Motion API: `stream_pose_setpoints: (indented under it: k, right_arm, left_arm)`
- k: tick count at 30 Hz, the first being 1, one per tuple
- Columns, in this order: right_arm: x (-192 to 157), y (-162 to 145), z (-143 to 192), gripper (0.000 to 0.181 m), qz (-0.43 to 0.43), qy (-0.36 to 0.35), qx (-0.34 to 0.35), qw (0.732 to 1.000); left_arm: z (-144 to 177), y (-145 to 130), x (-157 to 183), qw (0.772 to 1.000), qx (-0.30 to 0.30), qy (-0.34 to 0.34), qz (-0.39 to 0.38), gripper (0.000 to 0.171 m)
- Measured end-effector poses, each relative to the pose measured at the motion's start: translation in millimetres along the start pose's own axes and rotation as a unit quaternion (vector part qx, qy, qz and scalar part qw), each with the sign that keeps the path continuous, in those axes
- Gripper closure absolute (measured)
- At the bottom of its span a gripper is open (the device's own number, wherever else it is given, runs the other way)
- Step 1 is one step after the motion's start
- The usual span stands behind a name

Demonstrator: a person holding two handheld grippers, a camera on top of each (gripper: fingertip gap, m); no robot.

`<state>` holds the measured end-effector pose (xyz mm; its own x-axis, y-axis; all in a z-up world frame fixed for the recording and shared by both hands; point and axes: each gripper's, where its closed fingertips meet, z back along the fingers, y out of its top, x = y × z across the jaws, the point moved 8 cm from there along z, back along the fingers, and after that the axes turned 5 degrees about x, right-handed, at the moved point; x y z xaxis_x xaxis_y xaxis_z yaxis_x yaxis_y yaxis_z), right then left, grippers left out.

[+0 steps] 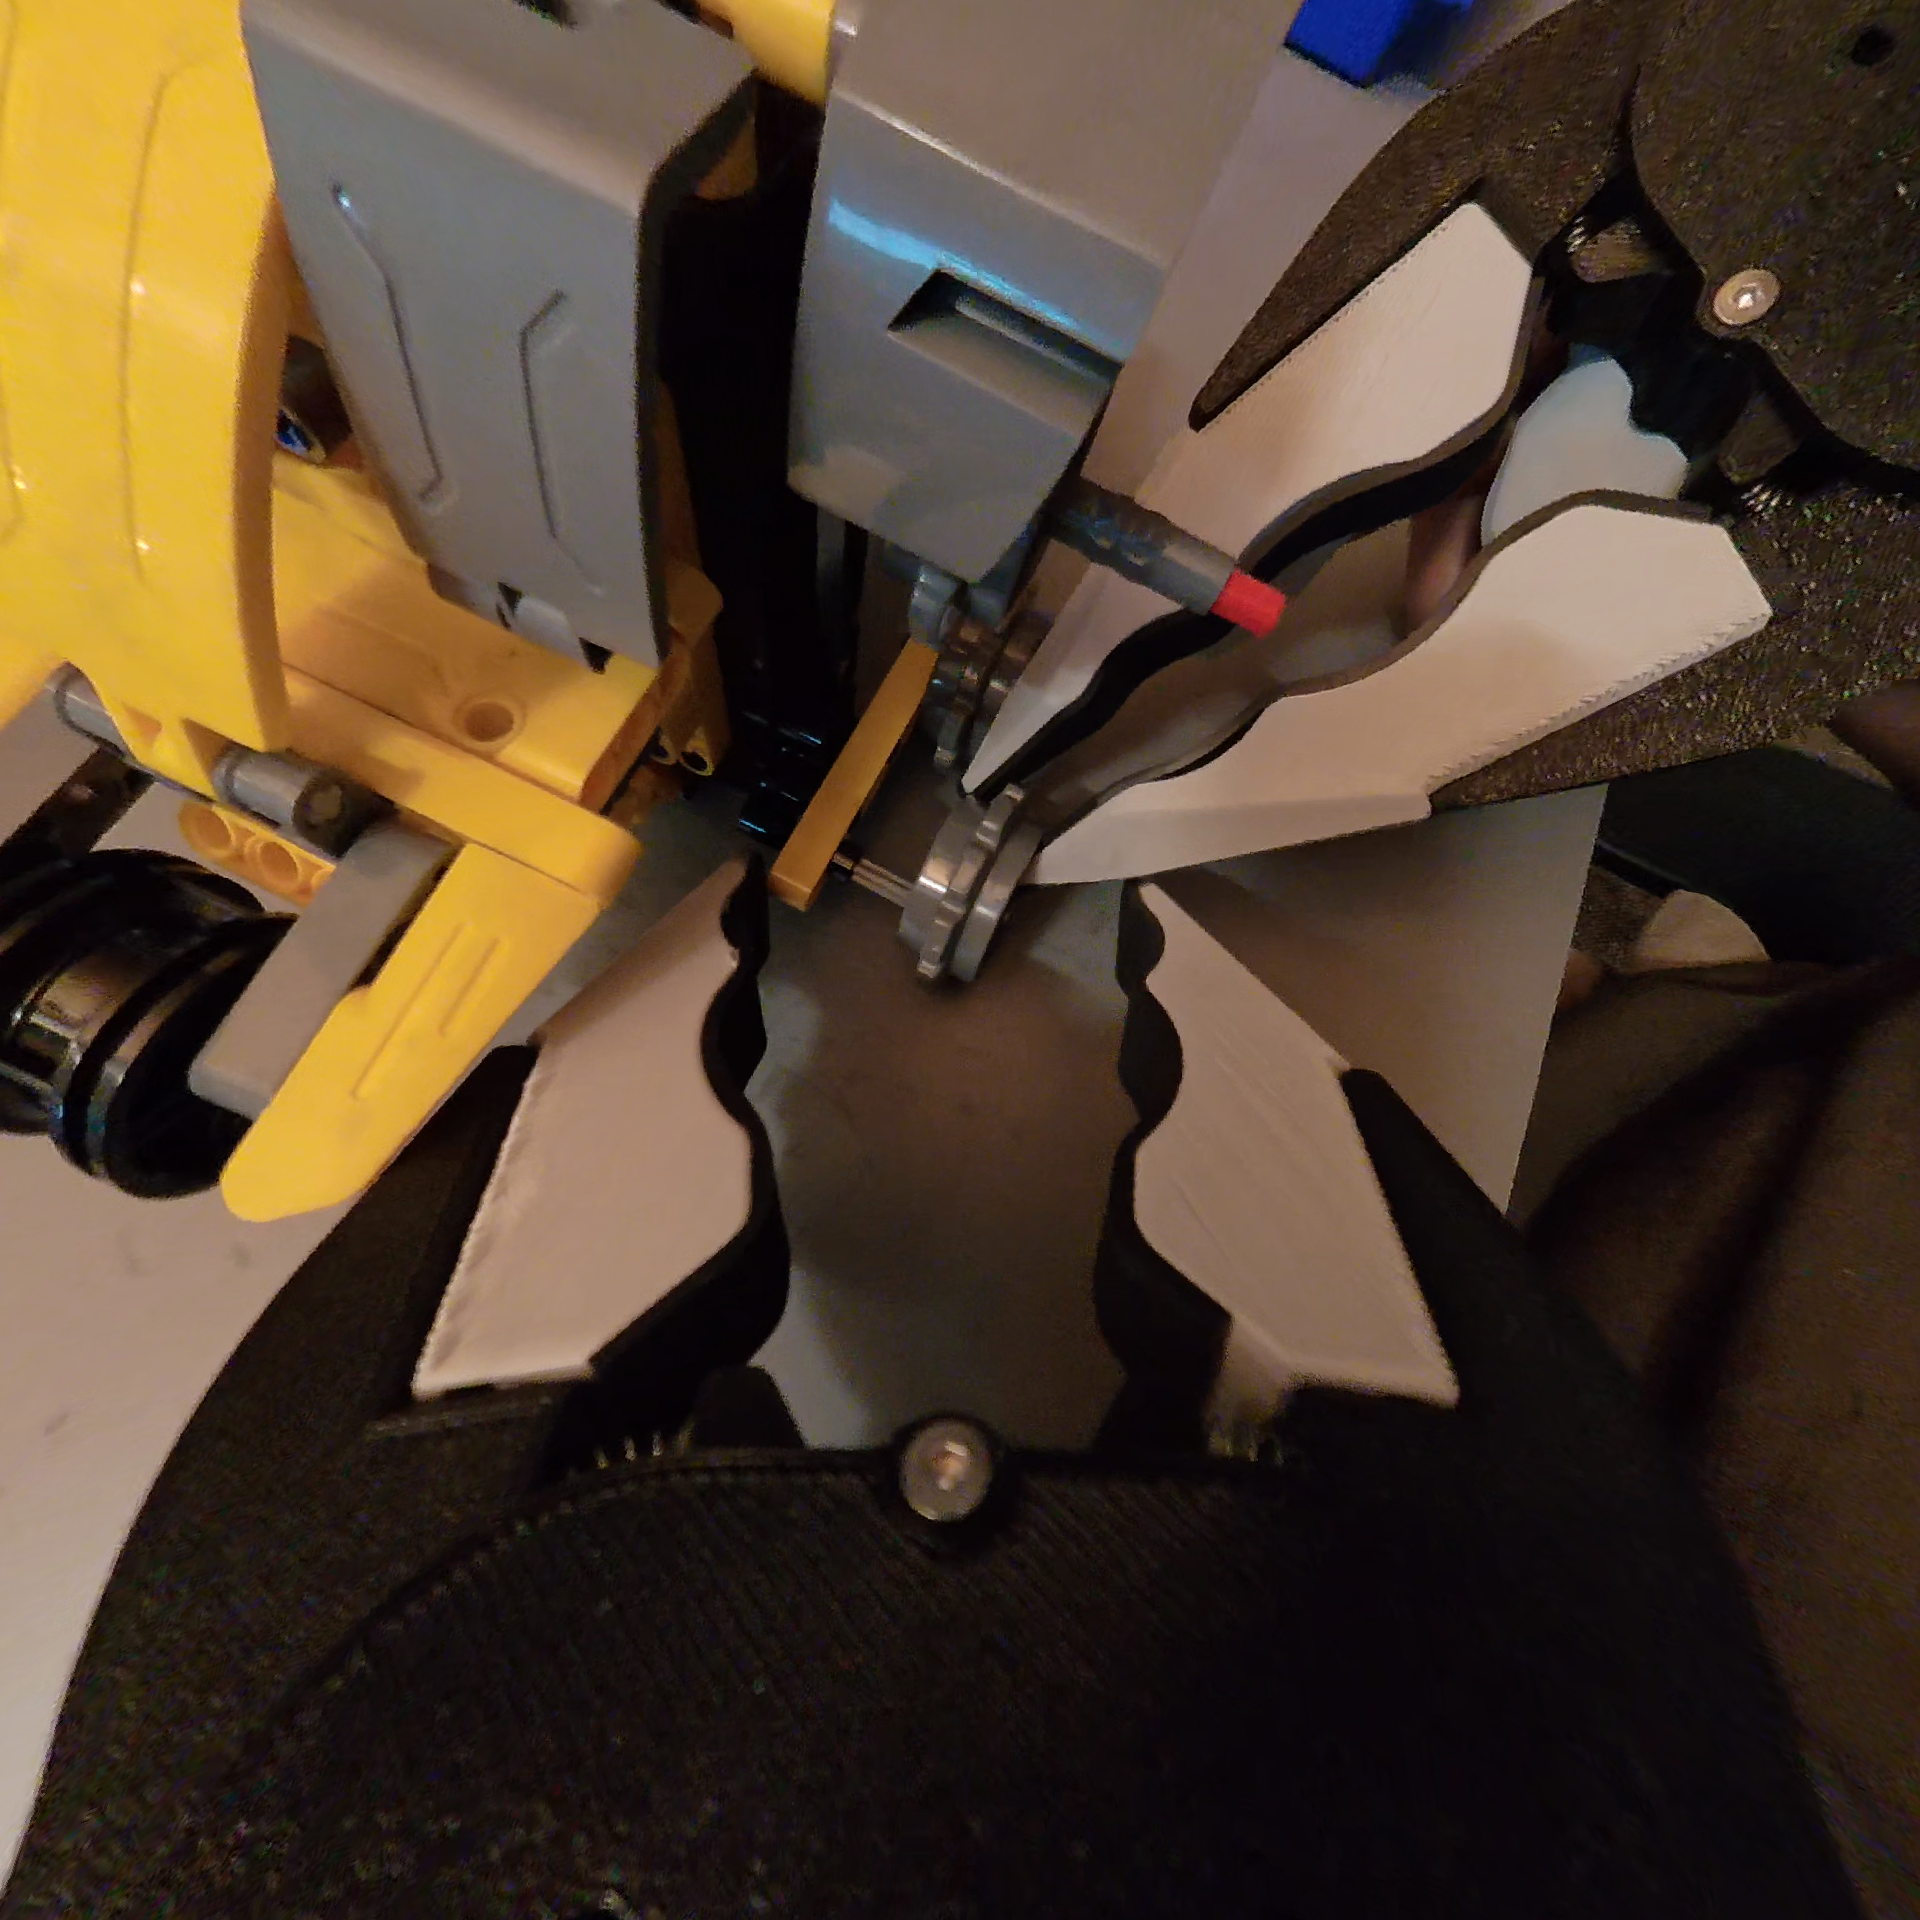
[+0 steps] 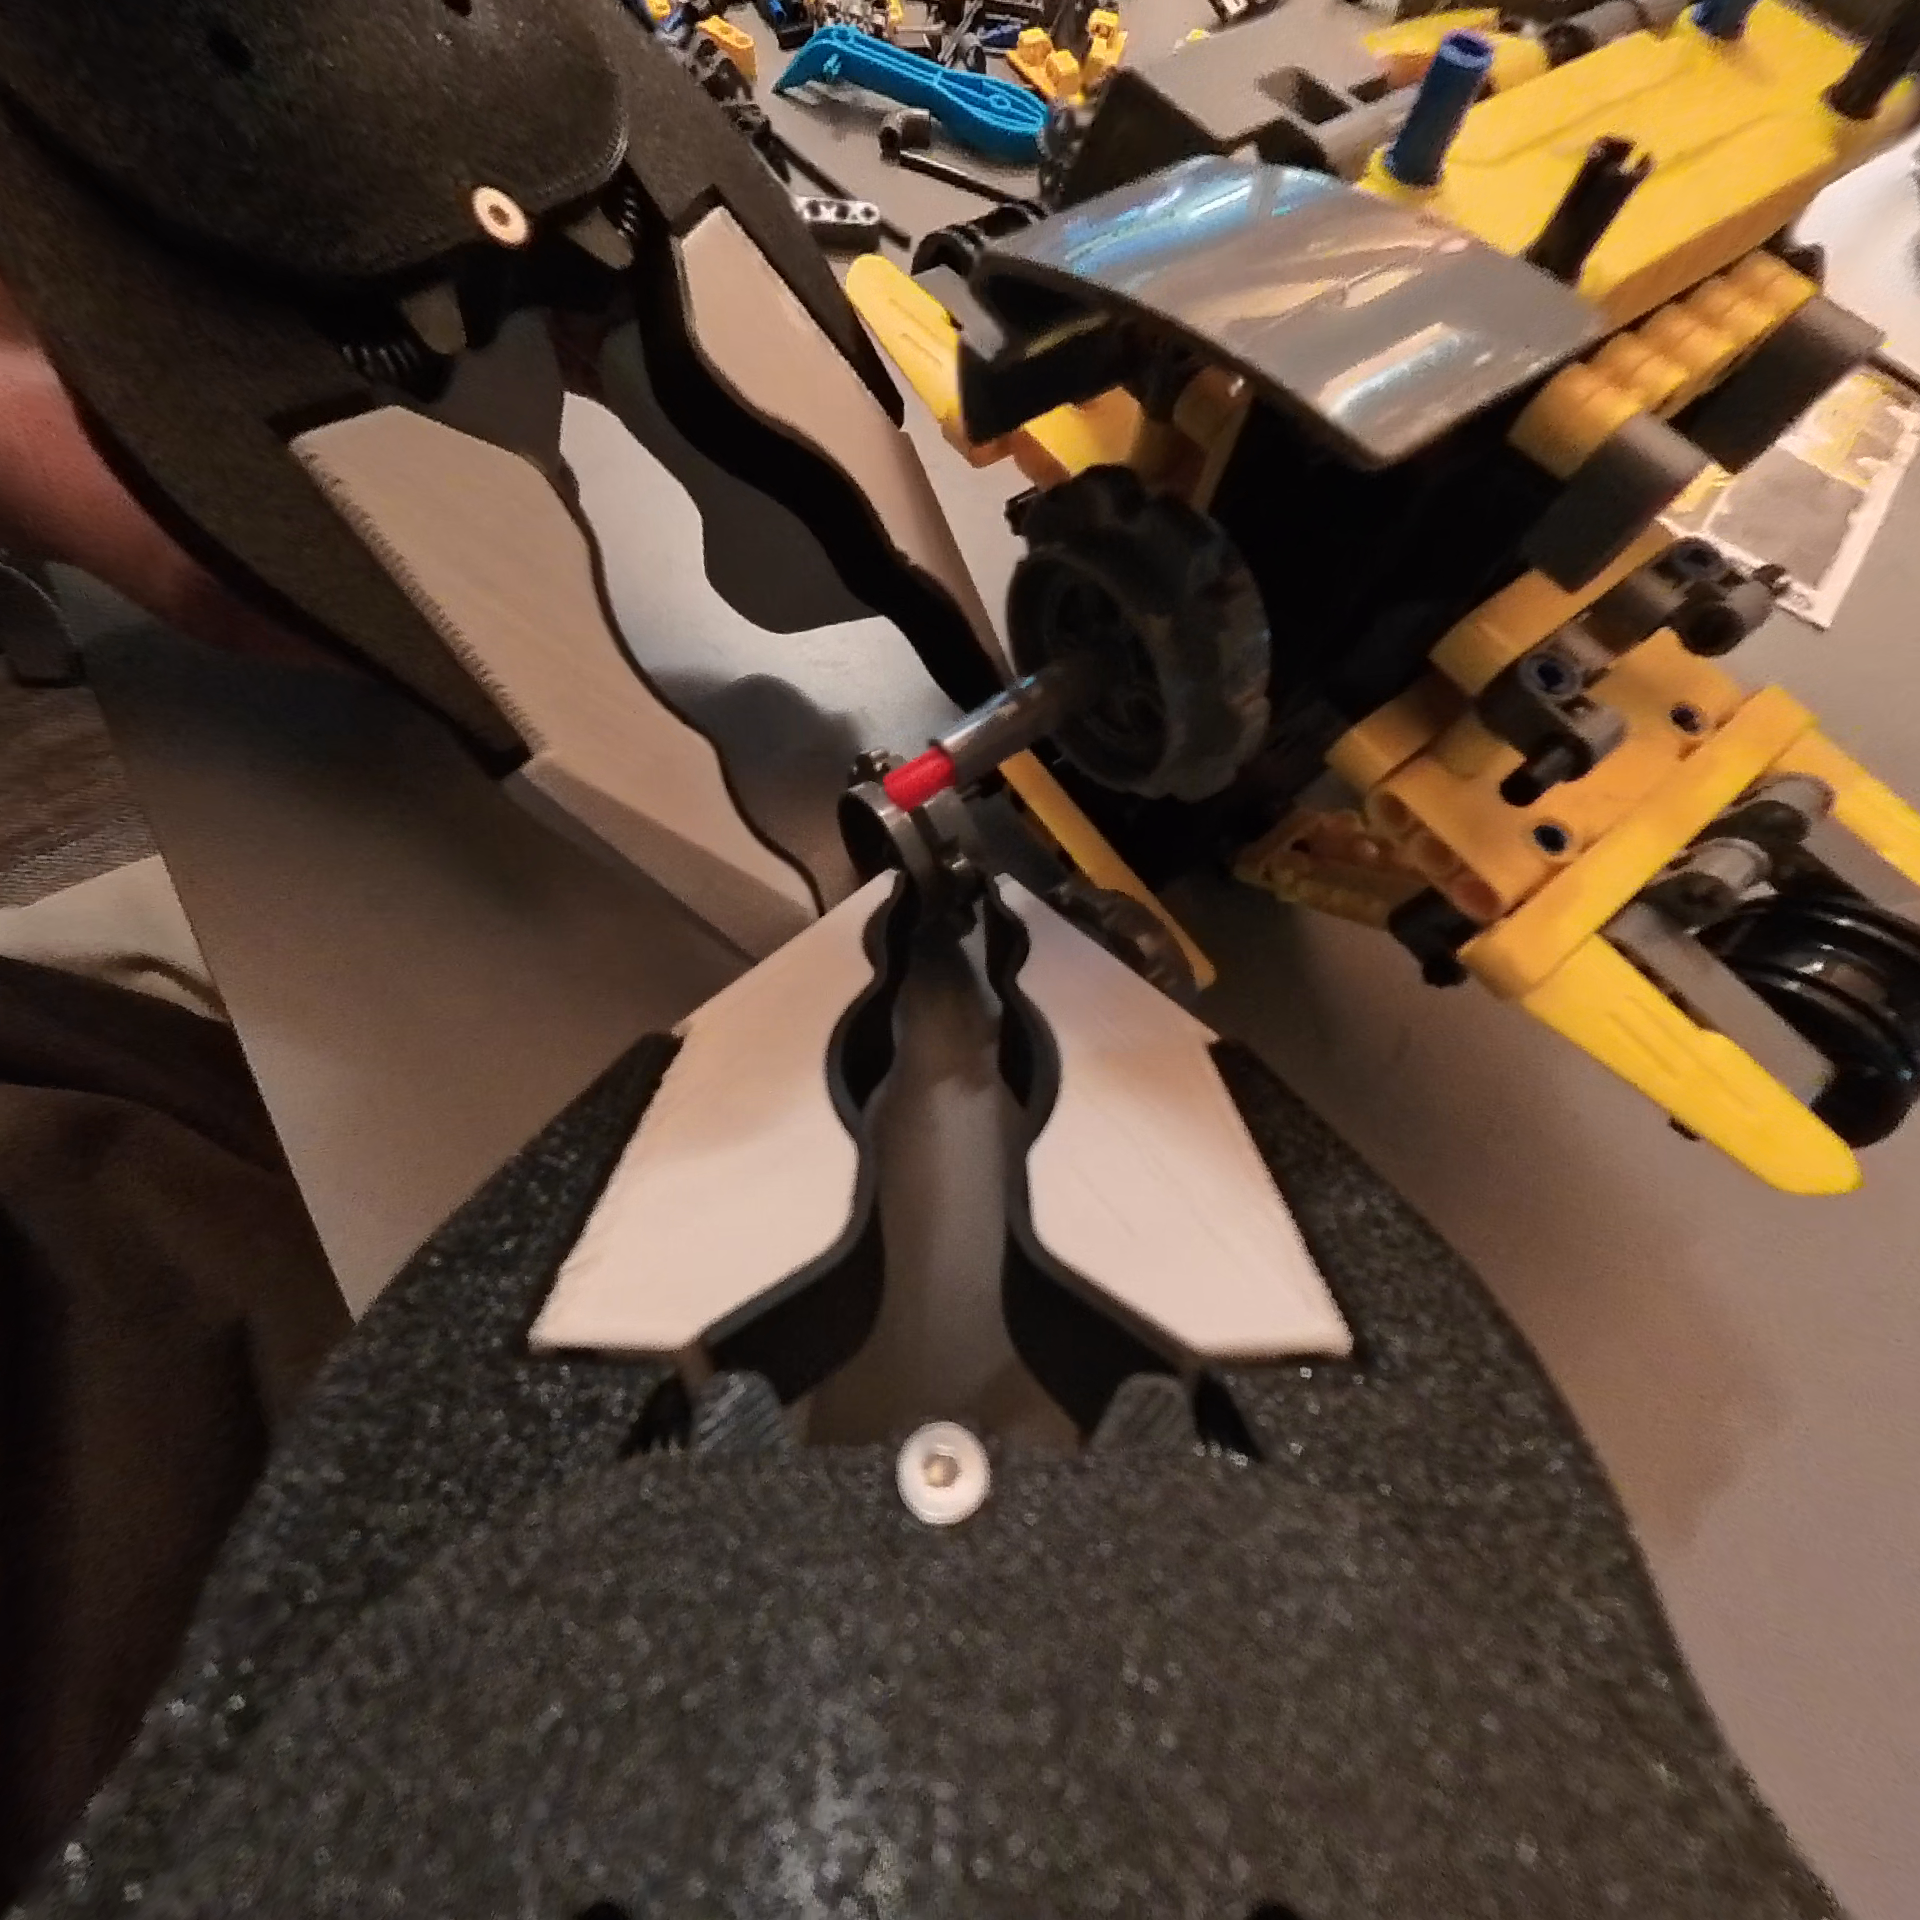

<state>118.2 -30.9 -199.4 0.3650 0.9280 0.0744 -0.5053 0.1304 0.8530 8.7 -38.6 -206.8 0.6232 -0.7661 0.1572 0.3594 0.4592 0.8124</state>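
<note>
A yellow and grey brick-built vehicle [image 1: 343, 499] [image 2: 1507, 436] lies on the grey table [image 2: 1558, 1455]. A grey toothed disc [image 1: 961, 899] [image 2: 883, 831] sits on a thin axle beside a yellow beam [image 1: 847, 790]. My right gripper [image 2: 940, 894] is shut on this disc's rim; in the left wrist view it [image 1: 997, 831] reaches in from the upper right. My left gripper [image 1: 940, 899] is open and empty, its fingertips either side of the disc; in the right wrist view it [image 2: 883, 748] comes in from the upper left. A grey rod with a red tip [image 1: 1242, 603] [image 2: 920, 781] sticks out just above the disc.
The vehicle's black tyre [image 2: 1143, 644] is just behind the disc, and another black wheel [image 1: 104, 1018] is at the left. Loose bricks and a blue part [image 2: 914, 94] lie at the far side of the table. A printed sheet [image 2: 1787, 488] lies at the right. The grippers are tip to tip, or close to it.
</note>
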Motion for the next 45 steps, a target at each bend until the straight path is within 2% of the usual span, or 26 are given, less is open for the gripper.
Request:
stream_pose_setpoints:
  k: [12, 19, 26, 30, 36, 42, 45]
  right_arm:
    - [-6, 0, 4, 0.169, 0.023, -0.011, 0.006, 1.000]
    - [-10, 0, 9, 0.170, 0.043, -0.005, 0.024, 0.999]
    - [-15, -5, 8, 0.170, 0.164, -0.051, 0.017, 0.985]
    - [-17, -5, 10, 0.170, 0.202, -0.068, 0.036, 0.976]
    - [-19, -3, 13, 0.171, 0.212, -0.059, 0.061, 0.974]
    - [-19, -5, 13, 0.171, 0.193, -0.057, 0.038, 0.979]
    - [-17, -7, 12, 0.171, 0.188, -0.068, 0.023, 0.980]
  left_arm:
    - [1, 0, 1, 1.000, 0.002, -0.006, -0.005, 0.102]
    - [2, -1, 6, 1.000, 0.001, -0.023, -0.013, 0.092]
    - [2, -1, 8, 0.999, 0.003, -0.022, -0.024, 0.092]
    - [4, 0, 6, 0.999, 0.008, -0.030, -0.008, 0.093]
    - [5, 0, 2, 0.999, 0.016, -0.049, 0.017, 0.097]
    - [5, 0, 4, 0.999, 0.015, -0.048, 0.011, 0.096]
    - [6, 0, 2, 0.997, 0.019, -0.073, 0.032, 0.098]
